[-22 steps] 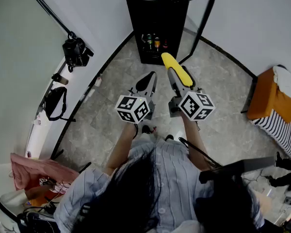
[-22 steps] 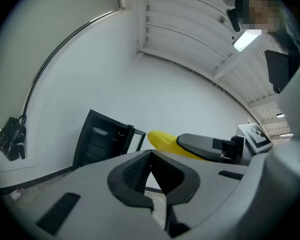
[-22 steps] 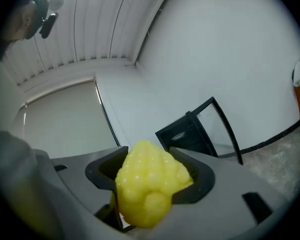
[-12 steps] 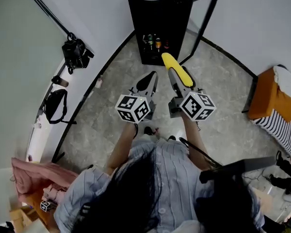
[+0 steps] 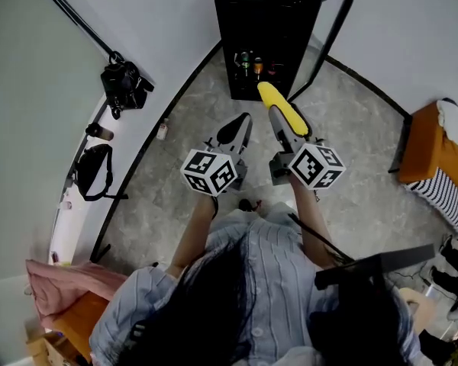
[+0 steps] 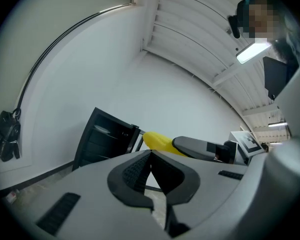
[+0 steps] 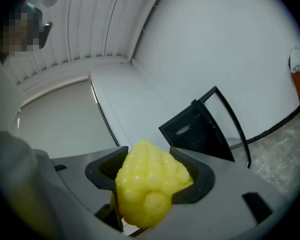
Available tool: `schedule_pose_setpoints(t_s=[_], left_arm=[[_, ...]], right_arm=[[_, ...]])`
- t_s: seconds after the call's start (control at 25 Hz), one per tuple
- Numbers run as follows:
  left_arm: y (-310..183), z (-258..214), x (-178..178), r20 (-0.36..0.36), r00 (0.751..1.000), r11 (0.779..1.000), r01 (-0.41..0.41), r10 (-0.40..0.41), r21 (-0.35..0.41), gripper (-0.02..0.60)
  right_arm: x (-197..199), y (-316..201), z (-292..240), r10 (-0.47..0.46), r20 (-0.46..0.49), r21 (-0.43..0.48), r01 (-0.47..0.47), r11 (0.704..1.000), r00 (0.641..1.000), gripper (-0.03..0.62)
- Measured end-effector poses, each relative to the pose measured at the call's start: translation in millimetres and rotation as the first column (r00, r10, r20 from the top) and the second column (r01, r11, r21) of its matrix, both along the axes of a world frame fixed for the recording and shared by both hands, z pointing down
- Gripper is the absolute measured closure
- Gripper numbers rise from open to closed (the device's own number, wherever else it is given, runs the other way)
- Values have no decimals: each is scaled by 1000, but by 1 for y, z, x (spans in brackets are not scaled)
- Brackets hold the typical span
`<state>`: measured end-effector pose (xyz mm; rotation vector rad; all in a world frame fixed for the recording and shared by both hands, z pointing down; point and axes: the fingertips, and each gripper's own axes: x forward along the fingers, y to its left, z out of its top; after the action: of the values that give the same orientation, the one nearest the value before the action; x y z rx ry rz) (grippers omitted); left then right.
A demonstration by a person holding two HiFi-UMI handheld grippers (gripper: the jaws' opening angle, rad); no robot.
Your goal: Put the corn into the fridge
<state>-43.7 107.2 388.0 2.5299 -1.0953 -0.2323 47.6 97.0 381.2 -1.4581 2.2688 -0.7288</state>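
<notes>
- Two grey claws are pointing level at the small black fridge [image 5: 248, 29], which is standing in front of the person.
- The right claw [image 5: 286, 119] is squeezing the bumpy yellow corn cob [image 5: 275, 101] between its wide-apart jaws. The corn's tip is poking out toward the fridge, probably so it is going in first.
- The corn is hanging in the air near the fridge's front, not inside yet.
- The left claw [image 5: 239, 124] is closed up tight and holding nothing. It is waiting beside the right claw, just as near the fridge.
- The fridge's glass door [image 5: 332, 29] is standing open, so the way in is free.
- Some small bottles [image 5: 256, 63] are sitting low inside the fridge, so I think the corn is needing a spot clear of them.
</notes>
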Motion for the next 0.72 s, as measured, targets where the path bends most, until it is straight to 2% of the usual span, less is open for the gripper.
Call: schedule_pose_setpoints(t_s=[0.2,0.44,0.72], left_arm=[[-19,13,-14,-37,999,999,-11,9,-47,575],[-35,28,-10,-61,998,996,-25,20,-83,575],[-90,25,-20,-53,998,997,29,-33,-74,575]], right_arm=[[-11,-11,11,14,-16,-35,-15,999,1000,327],[-10,-28,24,16,-28,-67,-18,998,999,327],[-13,-95,31,-18,-22,-73,16,997,1000,327]])
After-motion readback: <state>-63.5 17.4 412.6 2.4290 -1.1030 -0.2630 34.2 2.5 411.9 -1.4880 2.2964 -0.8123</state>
